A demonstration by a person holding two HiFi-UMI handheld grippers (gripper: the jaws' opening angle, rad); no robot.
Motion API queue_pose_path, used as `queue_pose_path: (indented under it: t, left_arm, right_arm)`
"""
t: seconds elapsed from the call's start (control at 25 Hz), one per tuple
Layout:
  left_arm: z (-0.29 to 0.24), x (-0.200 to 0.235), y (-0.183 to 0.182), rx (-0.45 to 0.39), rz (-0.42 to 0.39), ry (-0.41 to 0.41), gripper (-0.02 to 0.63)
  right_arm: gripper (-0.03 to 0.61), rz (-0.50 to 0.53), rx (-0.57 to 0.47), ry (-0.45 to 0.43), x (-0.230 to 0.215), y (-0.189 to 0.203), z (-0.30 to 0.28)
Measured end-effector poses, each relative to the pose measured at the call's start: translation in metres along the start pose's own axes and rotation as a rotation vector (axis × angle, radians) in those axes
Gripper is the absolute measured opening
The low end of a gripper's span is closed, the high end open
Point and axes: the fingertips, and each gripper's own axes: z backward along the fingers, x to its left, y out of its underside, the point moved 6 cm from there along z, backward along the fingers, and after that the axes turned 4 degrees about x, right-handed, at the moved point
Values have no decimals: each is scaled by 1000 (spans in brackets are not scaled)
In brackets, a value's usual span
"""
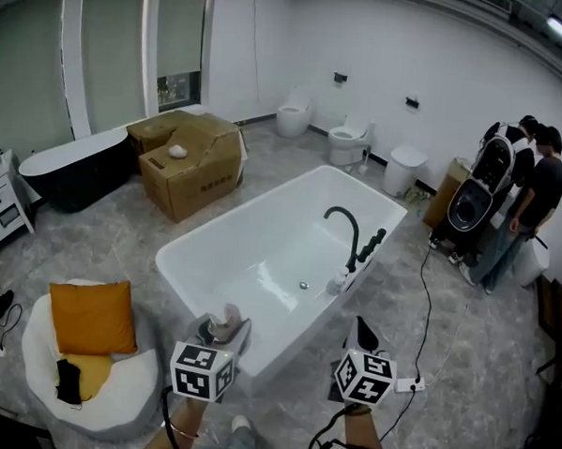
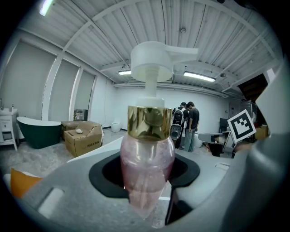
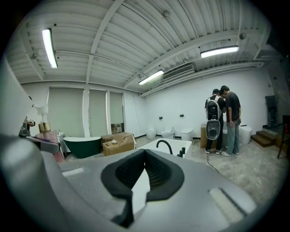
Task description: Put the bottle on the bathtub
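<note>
A pink clear bottle (image 2: 147, 167) with a gold collar and a white pump head stands upright between the jaws of my left gripper (image 2: 146, 183), which is shut on its body. From the head view the bottle (image 1: 225, 320) and left gripper (image 1: 226, 334) hover just outside the near rim of the white bathtub (image 1: 262, 218). A black faucet (image 1: 345, 227) stands on the tub's right rim. My right gripper (image 1: 362, 332) is to the right of the tub's near corner, shut with nothing in it; its pads (image 3: 154, 167) meet at the tips. The bottle (image 3: 45, 132) shows at the right gripper view's left.
Cardboard boxes (image 1: 192, 163) and a black bathtub (image 1: 73, 166) stand at the back left. Two toilets (image 1: 294, 114) (image 1: 349, 143) line the far wall. A white seat with an orange cushion (image 1: 93, 317) is near left. Two people (image 1: 527, 185) stand at right; a cable (image 1: 426, 292) runs to a power strip (image 1: 409, 383).
</note>
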Motion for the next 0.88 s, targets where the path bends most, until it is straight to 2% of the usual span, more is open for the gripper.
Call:
queue_pose_path:
  t: [0.4,0.64,0.88]
  left_arm:
    - [-70,64,-28,-6,2,35,222]
    - [-96,77,-20,17,17,69,222]
    - [-110,77,-13,51,10,67,222]
  right_arm:
    - [3,23,14,43,21,-30,-79]
    - [3,31,58,67,19,-25,-97]
    - [3,34,59,35,21,-32,-110]
